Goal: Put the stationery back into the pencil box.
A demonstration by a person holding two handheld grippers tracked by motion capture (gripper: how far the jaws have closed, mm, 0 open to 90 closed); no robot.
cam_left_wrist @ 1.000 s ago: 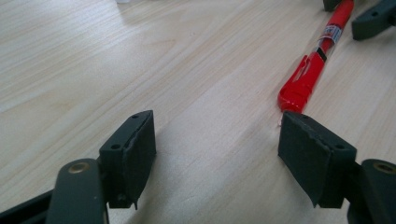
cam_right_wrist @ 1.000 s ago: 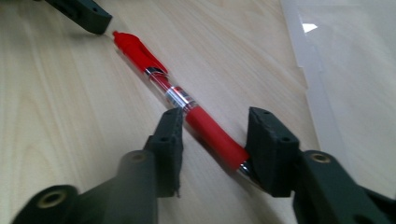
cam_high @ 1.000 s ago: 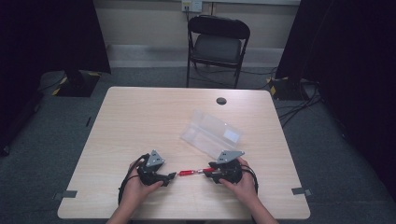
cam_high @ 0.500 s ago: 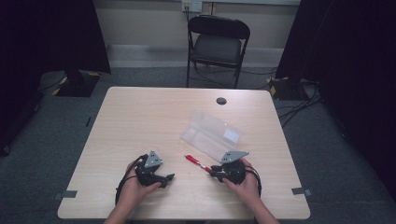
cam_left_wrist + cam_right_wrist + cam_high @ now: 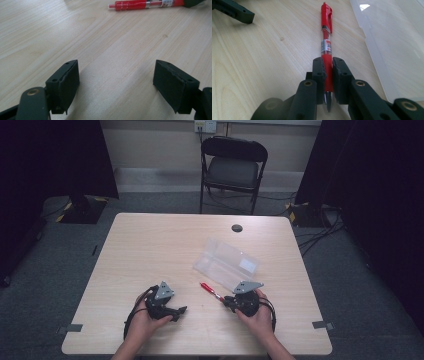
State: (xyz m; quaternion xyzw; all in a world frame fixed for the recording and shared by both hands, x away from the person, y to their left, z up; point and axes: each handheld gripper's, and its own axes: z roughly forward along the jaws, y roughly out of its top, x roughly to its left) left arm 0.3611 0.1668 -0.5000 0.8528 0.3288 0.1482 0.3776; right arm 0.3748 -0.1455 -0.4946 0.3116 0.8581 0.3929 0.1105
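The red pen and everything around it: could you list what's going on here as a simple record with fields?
held item: red pen, clamped near its tip end by the right gripper
pen position: clip end points away from the gripper, low over the table
left gripper: jaws wide apart, nothing between them
nearby: clear plastic case, lying open beside the pen
table extras: small black round cap near the far edge
behind table: black folding chair

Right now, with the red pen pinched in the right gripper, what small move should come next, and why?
Probably carry the red pen toward the open clear case. The right gripper is shut on its grip end, the case lies just beyond it, and the left gripper is open and off the pen.
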